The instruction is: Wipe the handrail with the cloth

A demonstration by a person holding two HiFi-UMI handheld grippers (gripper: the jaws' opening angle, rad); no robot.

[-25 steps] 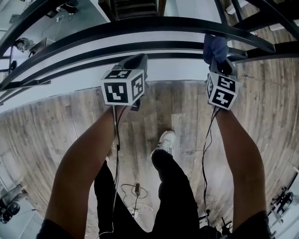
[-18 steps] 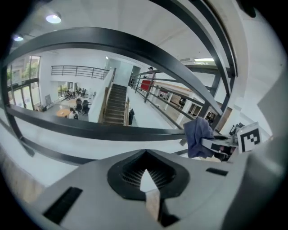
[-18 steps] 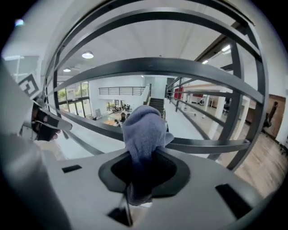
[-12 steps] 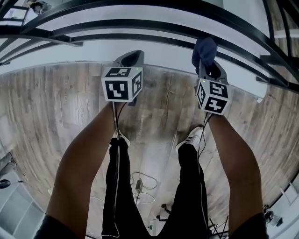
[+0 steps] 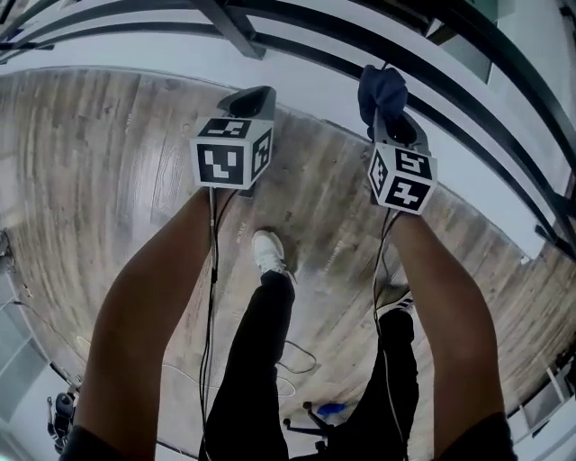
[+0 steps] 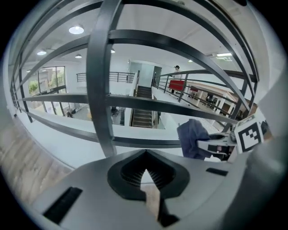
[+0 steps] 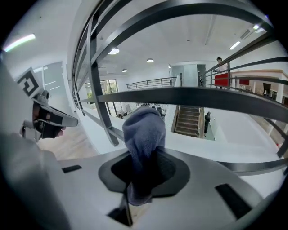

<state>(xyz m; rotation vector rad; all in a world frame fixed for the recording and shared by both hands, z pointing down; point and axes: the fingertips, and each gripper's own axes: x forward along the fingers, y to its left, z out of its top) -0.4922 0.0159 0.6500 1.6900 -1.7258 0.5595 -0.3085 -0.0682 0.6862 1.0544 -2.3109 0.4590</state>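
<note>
Jaws of the right gripper clamp a soft blue cloth, bunched upright near the flat dark metal handrail. Left gripper jaws are together, empty.

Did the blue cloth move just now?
Yes. The cloth went along the handrail toward the upright post, which now shows just left of it.

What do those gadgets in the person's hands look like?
The left gripper and right gripper are pale grey plastic shells with black ridged pads, each topped by a white cube bearing black square markers. A thin black cable trails from each along the sleeveless forearm. Black trousers, white shoes.
</note>
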